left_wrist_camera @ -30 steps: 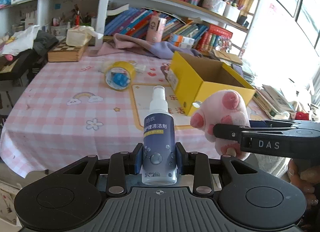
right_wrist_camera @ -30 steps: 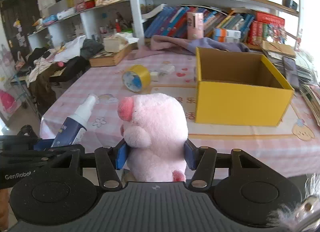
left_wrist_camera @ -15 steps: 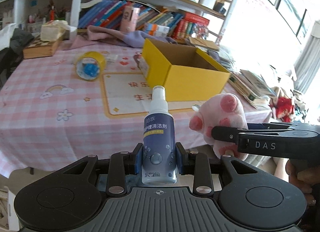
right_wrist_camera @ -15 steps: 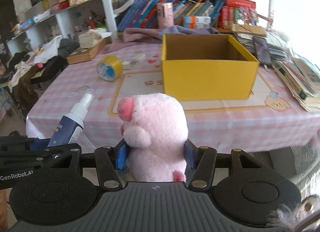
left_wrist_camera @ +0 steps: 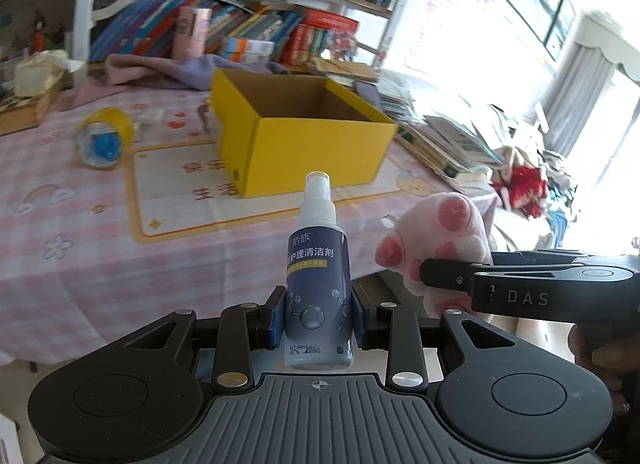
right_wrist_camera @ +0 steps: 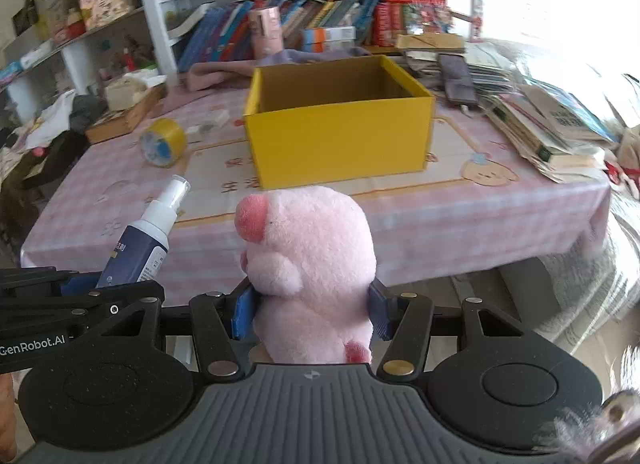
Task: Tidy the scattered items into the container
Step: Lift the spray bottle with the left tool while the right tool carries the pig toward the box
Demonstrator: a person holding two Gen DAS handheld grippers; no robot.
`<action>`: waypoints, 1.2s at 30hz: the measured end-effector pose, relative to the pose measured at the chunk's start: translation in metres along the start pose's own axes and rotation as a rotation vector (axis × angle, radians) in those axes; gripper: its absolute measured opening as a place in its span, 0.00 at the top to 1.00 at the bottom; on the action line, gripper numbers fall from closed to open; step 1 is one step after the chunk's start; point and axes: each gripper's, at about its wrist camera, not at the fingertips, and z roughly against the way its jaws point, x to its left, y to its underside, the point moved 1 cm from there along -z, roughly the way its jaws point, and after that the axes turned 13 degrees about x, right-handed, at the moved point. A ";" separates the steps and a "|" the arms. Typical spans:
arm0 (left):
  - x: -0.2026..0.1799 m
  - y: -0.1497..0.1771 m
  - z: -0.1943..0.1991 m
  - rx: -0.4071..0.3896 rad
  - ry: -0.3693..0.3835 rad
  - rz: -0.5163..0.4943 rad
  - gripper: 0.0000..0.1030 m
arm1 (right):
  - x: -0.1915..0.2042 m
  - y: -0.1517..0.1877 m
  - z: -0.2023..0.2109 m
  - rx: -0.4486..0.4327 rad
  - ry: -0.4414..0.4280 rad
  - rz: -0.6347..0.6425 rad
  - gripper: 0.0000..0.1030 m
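My left gripper is shut on a dark blue spray bottle with a white nozzle, held upright in front of the table's near edge. To its right my right gripper is shut on a pink plush pig, whose snout points left. The pig and the right gripper's black arm also show at the right of the left wrist view; the bottle shows at the left of the right wrist view. An open yellow cardboard box stands on the table beyond both, and what I see of its inside is bare.
A yellow tape roll lies left of the box on the pink checked tablecloth. Stacked books and papers crowd the table's right side. Cloth, a wooden box and bookshelves line the back. A small white item lies near the tape.
Both grippers have swung rightwards along the table's front with their loads, so the yellow box now sits nearly straight ahead. The grips on bottle and pig are unchanged.
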 end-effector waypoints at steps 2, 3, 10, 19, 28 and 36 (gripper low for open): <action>-0.005 -0.003 -0.004 0.006 0.012 -0.017 0.70 | -0.006 0.002 0.002 -0.001 0.010 -0.022 0.49; -0.008 -0.004 -0.006 0.009 0.018 -0.026 0.70 | -0.009 0.003 0.003 -0.001 0.015 -0.031 0.49; -0.021 -0.015 -0.017 0.028 0.046 -0.085 0.70 | -0.024 0.003 0.005 -0.001 0.034 -0.079 0.49; -0.023 -0.031 -0.034 0.046 0.069 -0.103 0.70 | -0.040 -0.006 -0.004 0.014 0.056 -0.113 0.49; -0.020 -0.057 -0.040 0.005 0.041 -0.124 0.70 | -0.042 -0.035 -0.016 -0.016 0.046 -0.078 0.49; -0.013 -0.092 -0.036 -0.073 0.008 -0.136 0.70 | -0.044 -0.086 -0.021 -0.104 0.025 -0.004 0.49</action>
